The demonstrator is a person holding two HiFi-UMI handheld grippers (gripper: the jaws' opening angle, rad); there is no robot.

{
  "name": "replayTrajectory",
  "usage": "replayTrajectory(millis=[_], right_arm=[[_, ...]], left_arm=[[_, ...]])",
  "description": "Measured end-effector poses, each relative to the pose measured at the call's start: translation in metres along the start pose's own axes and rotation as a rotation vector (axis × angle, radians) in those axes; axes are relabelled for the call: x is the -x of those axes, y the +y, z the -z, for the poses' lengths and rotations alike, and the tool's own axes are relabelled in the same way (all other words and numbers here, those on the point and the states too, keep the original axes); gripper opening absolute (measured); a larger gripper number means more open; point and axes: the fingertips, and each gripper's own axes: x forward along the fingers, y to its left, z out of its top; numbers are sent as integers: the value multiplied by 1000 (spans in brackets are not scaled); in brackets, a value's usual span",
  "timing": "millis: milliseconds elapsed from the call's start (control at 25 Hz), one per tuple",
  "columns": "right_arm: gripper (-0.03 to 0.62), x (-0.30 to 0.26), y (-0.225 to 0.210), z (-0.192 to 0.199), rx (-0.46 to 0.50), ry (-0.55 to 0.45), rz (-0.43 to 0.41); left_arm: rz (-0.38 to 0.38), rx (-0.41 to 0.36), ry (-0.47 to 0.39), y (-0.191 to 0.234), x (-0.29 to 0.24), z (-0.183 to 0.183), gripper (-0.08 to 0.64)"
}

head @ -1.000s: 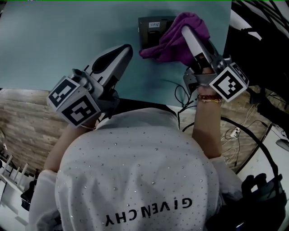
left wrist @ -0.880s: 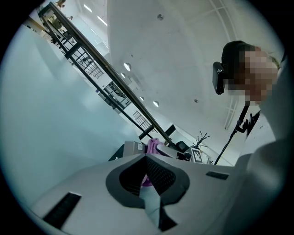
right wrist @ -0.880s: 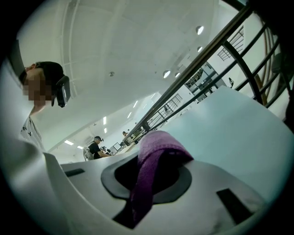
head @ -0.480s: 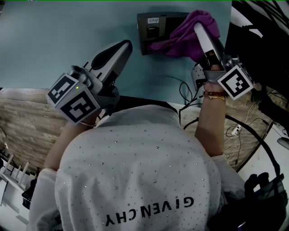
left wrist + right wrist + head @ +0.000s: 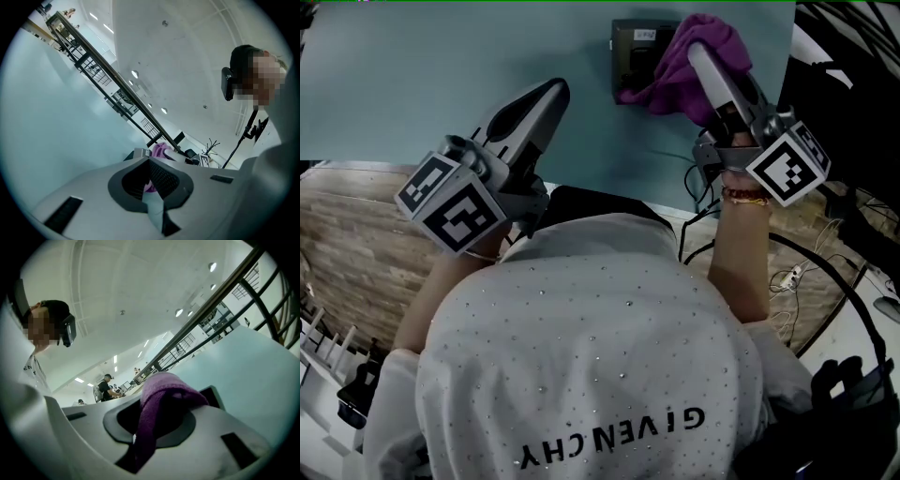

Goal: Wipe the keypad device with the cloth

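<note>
The dark keypad device [image 5: 634, 58] is mounted on a teal panel [image 5: 441, 75]. A purple cloth [image 5: 680, 73] lies bunched over the device's right part, with my right gripper [image 5: 701, 54] shut on it and pressing it there. In the right gripper view the cloth [image 5: 157, 401] hangs out between the jaws, and a corner of the device [image 5: 214, 395] shows behind it. My left gripper [image 5: 551, 96] is shut and holds nothing, off to the left of and below the device and clear of it. Past the tip of the left gripper [image 5: 150, 161], the cloth [image 5: 161, 150] shows in the left gripper view.
Black cables [image 5: 825, 253] trail at the right below the panel. Wood-pattern flooring [image 5: 356, 234] shows at the left. My own white-shirted body fills the lower half of the head view. Other people work at desks far off [image 5: 107, 387].
The right gripper has dragged the cloth to the right off the device's face, then back over its right part. The left gripper has stayed where it was, shut.
</note>
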Motion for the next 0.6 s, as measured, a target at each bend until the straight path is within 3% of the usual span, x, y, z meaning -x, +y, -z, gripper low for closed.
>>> replayTrajectory(millis=[400, 600], right_arm=[[54, -26, 31, 58, 38, 223, -139], [54, -29, 20, 74, 100, 296, -65]], left_arm=[[-57, 33, -103, -3, -12, -7, 0], [-31, 3, -108, -9, -5, -8, 0]])
